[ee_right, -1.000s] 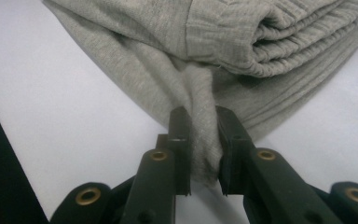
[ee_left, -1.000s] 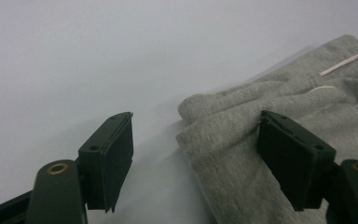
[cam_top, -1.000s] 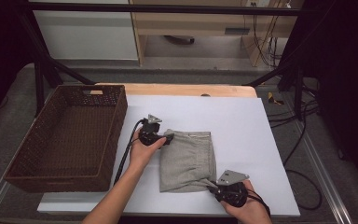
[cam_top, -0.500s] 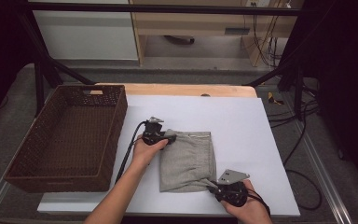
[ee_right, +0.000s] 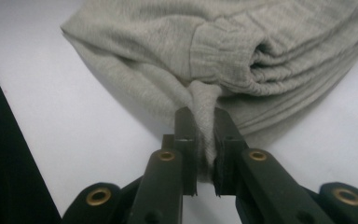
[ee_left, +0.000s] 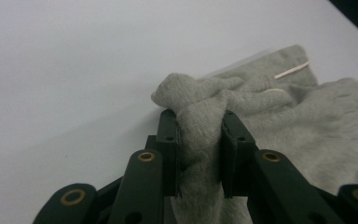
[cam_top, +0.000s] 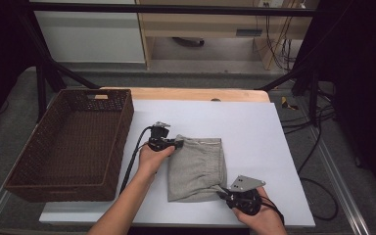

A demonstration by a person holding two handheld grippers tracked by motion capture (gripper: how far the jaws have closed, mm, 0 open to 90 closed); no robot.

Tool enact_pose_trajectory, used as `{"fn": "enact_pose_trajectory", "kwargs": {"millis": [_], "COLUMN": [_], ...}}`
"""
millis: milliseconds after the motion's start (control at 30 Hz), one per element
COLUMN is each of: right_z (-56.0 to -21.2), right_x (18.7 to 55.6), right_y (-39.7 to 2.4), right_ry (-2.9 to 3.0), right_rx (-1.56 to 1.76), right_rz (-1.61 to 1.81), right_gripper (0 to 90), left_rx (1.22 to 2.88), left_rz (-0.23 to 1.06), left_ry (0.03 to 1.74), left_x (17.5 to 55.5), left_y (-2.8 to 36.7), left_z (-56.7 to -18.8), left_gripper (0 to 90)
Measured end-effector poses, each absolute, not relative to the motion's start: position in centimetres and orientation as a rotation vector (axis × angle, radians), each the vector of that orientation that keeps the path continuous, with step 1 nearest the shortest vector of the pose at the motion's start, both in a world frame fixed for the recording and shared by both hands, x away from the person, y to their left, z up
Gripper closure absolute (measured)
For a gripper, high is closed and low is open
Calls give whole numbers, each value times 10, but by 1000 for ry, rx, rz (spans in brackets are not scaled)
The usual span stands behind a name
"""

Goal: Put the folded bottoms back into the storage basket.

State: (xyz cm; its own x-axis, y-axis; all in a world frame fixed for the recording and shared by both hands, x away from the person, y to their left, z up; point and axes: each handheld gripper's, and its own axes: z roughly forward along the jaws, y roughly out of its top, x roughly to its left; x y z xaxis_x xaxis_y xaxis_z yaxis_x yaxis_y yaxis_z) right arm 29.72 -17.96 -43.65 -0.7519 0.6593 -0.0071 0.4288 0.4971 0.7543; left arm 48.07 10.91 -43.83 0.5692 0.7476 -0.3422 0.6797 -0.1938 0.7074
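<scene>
Both Grippers Clamped on the Folded Grey Garment

On the white table [cam_top: 254, 127], largest of all, a brown wicker basket [cam_top: 68, 147] sits at the left edge, its long side just beside the person's left forearm. Right of the basket, near the table's middle, lies a folded grey knit garment [cam_top: 196, 169], flat on the surface and well apart from the basket.

From the bottom of the high view the left forearm reaches up and forward, the hand wrapped round the left gripper [cam_top: 172, 143], which points rightward at the garment's far left corner. Its cable trails back along the arm. The right hand sits low at the near edge, holding the right gripper [cam_top: 225, 195] with its grey three-cornered plate on top, aimed leftward at the garment's near right corner.

Seen from the left gripper view, the left gripper [ee_left: 200, 135] has just closed its jaws, and a bunched fold of the grey cloth [ee_left: 270, 107] is squeezed between the pads, a lump of it rising past the tips. A thin pale strip shows on the cloth farther off.

Seen from the right gripper view, the right gripper [ee_right: 204, 126] pinches a narrow tuck of the garment [ee_right: 223, 51] at its layered edge, the stacked folds lying just beyond the tips.
</scene>
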Motion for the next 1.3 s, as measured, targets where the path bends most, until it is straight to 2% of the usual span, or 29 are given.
{"fn": "enact_pose_trajectory", "kwargs": {"millis": [600,1300], "right_z": [-397,-347], "right_x": [305,314], "right_y": [-186,-173], "right_ry": [2382,2353], "right_rx": [908,807], "right_rz": [1271,1378], "right_gripper": [840,841], "left_rx": [1931,1891], "left_rz": [128,184], "left_ry": [1036,983], "left_x": [480,478], "left_y": [105,128], "left_z": [-364,-297], "left_gripper": [739,740]}}
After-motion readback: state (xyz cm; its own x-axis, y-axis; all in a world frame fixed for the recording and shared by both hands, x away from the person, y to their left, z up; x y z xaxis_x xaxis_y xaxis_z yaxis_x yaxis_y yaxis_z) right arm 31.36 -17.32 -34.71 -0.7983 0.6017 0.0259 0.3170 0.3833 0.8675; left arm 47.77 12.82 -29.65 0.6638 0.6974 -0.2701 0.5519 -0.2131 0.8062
